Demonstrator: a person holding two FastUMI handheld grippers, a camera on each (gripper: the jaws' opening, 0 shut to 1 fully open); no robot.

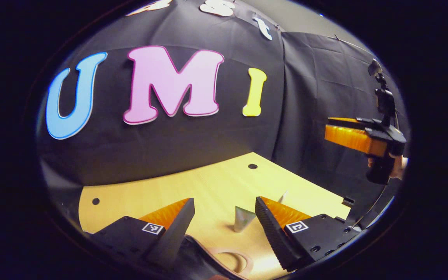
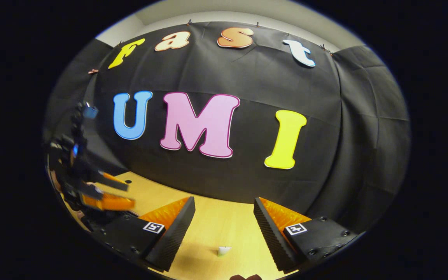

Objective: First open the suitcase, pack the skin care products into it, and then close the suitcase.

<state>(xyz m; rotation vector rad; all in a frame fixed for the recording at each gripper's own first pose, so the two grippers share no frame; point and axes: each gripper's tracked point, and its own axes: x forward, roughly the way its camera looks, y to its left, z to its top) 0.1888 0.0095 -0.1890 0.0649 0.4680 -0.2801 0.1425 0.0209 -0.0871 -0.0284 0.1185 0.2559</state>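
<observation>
A: Start at the left gripper (image 1: 224,217). How do its jaws stand?

B: Spread wide, nothing between them. In the left gripper view, a small squeeze tube (image 1: 243,218) stands on its cap on the wooden table (image 1: 208,182), just ahead of the gap and nearer the right-hand finger. Its crimped end flares upward, so the long axis is close to upright, perhaps tipped a little.

A: And below the fingers?

B: A dark edge with a pale curved piece (image 1: 231,261) at the bottom of that view. It may be the suitcase and its handle, but I cannot tell.

A: The right gripper (image 2: 224,217)?

B: Also wide apart and empty. In the right gripper view, a small pale tube (image 2: 223,251) sits on the table low between its fingers, close to the bottom of the picture. Whether it is the same tube, I cannot say.

A: Where are the two grippers relative to each other?

B: Well apart. From the left gripper view the right one hangs high at the right edge, held in a hand (image 1: 397,165), clear of the table. From the right gripper view the left one sits low at the left edge.

A: So which takes the tube?

B: I judge the left is nearer: the tube lies straight ahead of it, needing only a short forward reach. No open suitcase can be made out, so opening probably comes first.
</observation>
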